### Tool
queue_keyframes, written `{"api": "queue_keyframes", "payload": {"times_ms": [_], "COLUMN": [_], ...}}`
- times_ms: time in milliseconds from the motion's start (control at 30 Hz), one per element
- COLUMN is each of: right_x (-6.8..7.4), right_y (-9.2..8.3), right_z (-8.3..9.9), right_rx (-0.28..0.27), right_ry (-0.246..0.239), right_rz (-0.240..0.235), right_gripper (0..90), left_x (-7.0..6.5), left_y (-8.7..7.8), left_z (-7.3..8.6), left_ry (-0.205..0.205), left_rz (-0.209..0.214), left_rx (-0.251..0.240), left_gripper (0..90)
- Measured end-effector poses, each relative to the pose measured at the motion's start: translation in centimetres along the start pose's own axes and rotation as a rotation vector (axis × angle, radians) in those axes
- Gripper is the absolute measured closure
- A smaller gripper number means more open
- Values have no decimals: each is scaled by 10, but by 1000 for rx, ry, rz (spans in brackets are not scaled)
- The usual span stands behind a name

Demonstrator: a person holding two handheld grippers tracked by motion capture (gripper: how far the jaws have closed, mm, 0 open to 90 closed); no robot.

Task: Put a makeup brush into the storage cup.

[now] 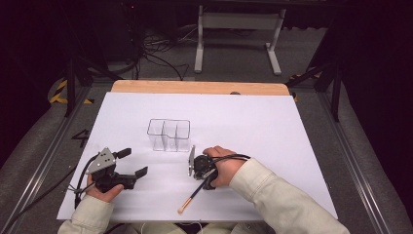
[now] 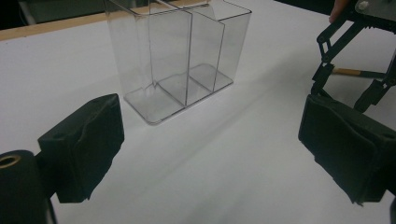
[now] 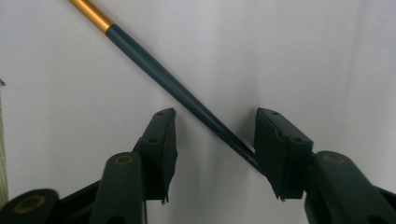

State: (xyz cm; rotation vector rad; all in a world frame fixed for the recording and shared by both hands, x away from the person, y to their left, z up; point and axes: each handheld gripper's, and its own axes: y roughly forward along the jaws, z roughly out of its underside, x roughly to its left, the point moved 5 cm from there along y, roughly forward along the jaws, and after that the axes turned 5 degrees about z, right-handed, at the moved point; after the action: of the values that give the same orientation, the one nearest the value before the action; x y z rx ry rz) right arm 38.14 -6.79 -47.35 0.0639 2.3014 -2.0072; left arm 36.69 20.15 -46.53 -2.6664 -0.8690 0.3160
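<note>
Two open jaws astride dark brush handle [image 3: 187, 95]

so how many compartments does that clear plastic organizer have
3, side by side in the clear plastic organizer standing on the white table: one at each end, one in the middle. All look empty; the thin dark brush lies apart, by the right gripper.

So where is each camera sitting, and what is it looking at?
High view: sits above the person's side, looking forward and down on the white table; both forearms, the left gripper and right gripper show.
Left gripper view: rides that gripper, facing the clear organizer between its wide-open jaws.
Right gripper view: rides that gripper, looking down at the brush lying between its jaws, not yet clamped.
Shared: the high view and left gripper view both show the organizer, brush and right gripper.
</note>
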Motion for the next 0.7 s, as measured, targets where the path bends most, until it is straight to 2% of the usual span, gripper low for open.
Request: {"api": "queue_keyframes", "payload": {"times_ms": [300, 500, 700], "right_x": [4, 8, 8], "right_y": [-2, -2, -1], "right_z": [-2, -3, -4], "right_rx": [41, 59, 67], "right_ry": [-19, -6, 25], "right_rz": [-4, -11, -6], "right_gripper": [729, 852, 857], "left_x": [0, 0, -2], "left_y": [0, 0, -1], "left_z": [0, 0, -1], "left_ry": [0, 4, 4], "left_rz": [-2, 0, -2], "left_rx": [-1, 0, -15], "left_gripper": [76, 79, 103]}}
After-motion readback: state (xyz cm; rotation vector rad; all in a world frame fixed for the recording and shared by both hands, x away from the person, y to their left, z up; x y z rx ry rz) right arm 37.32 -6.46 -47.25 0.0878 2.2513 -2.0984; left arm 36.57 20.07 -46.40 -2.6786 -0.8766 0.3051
